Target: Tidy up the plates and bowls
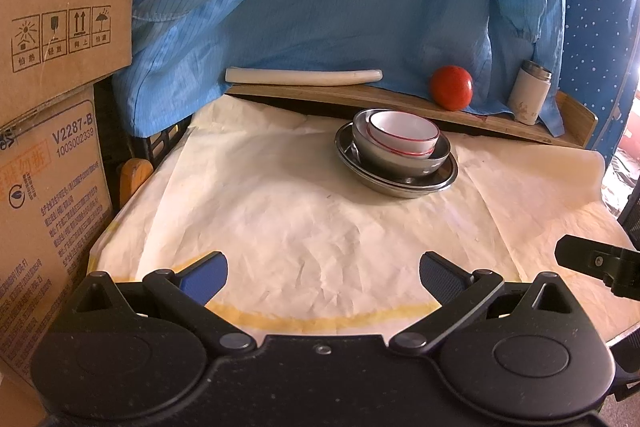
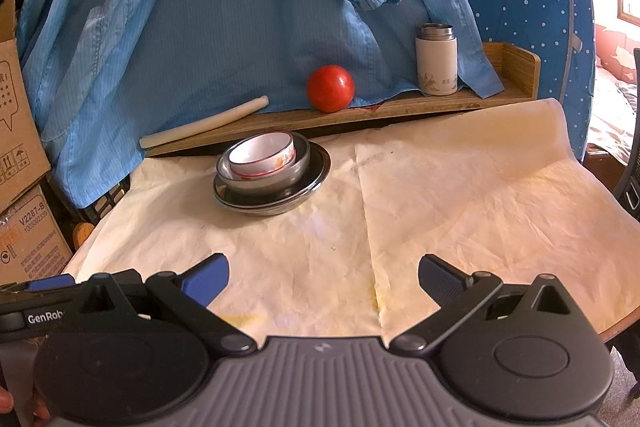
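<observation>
While both claws hung low over the near edge of the table (image 1: 280, 227), neither touched anything. The left claw (image 1: 323, 271) pointed level and forward across the cream paper (image 1: 260, 195), jaws spread wide, blue pads (image 1: 208, 275) well apart with only paper between them. The right claw (image 2: 323, 273) sat in the same pose, jaws equally wide and empty, its pads (image 2: 210, 277) clear of the dishes. In the left view a black part of the right claw showed at the right edge; in the right view the left claw's body, lettered "GenRob", lay just beside the right one at lower left. A bit of a hand showed at the bottom left corner of the right view.

The dishes stood in one stack at the far side of the table, well apart from both claws: a steel plate (image 1: 400, 185) at the bottom, a steel bowl (image 1: 396, 157) nested in it, and a white bowl (image 1: 404, 135) with a red rim line inside that. The white bowl sat slightly tilted. From the left claw the stack lay ahead and a little right; from the right claw, ahead and left.

Behind the stack ran a low wooden shelf (image 2: 420, 105) carrying a white stick (image 2: 204, 123), a tomato (image 2: 330, 88) and a white flask (image 2: 436, 61). A blue coat (image 2: 240, 7) hung behind it. Cardboard boxes (image 1: 52, 27) were stacked at the left.
</observation>
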Motion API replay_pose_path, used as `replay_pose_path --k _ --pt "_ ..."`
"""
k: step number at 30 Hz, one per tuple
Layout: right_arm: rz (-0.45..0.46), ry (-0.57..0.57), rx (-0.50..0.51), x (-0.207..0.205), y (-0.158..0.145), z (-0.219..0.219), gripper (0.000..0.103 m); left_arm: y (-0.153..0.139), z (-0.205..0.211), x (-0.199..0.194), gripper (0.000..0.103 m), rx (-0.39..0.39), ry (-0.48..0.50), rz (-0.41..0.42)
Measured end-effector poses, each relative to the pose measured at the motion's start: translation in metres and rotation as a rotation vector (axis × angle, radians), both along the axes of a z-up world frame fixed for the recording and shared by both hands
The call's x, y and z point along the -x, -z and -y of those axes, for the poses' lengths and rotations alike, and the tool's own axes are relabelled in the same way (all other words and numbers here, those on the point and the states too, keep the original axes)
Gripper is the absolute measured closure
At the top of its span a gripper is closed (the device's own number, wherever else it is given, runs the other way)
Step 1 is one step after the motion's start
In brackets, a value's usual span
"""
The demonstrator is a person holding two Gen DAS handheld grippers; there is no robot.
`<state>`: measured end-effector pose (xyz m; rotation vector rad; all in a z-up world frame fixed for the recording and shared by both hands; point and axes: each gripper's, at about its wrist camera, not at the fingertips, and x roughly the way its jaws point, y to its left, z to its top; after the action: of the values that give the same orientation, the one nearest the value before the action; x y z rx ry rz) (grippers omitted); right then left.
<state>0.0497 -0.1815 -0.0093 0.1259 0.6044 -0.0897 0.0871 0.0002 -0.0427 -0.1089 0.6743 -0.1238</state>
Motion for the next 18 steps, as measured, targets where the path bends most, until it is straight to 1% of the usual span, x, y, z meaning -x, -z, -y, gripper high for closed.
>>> replay_pose_path --k 18 --pt "-0.007 -0.017 -0.001 -0.0042 -0.0004 -0.0012 0.000 0.0007 -0.0021 -0.0009 0.001 -0.002 -0.009 -0.007"
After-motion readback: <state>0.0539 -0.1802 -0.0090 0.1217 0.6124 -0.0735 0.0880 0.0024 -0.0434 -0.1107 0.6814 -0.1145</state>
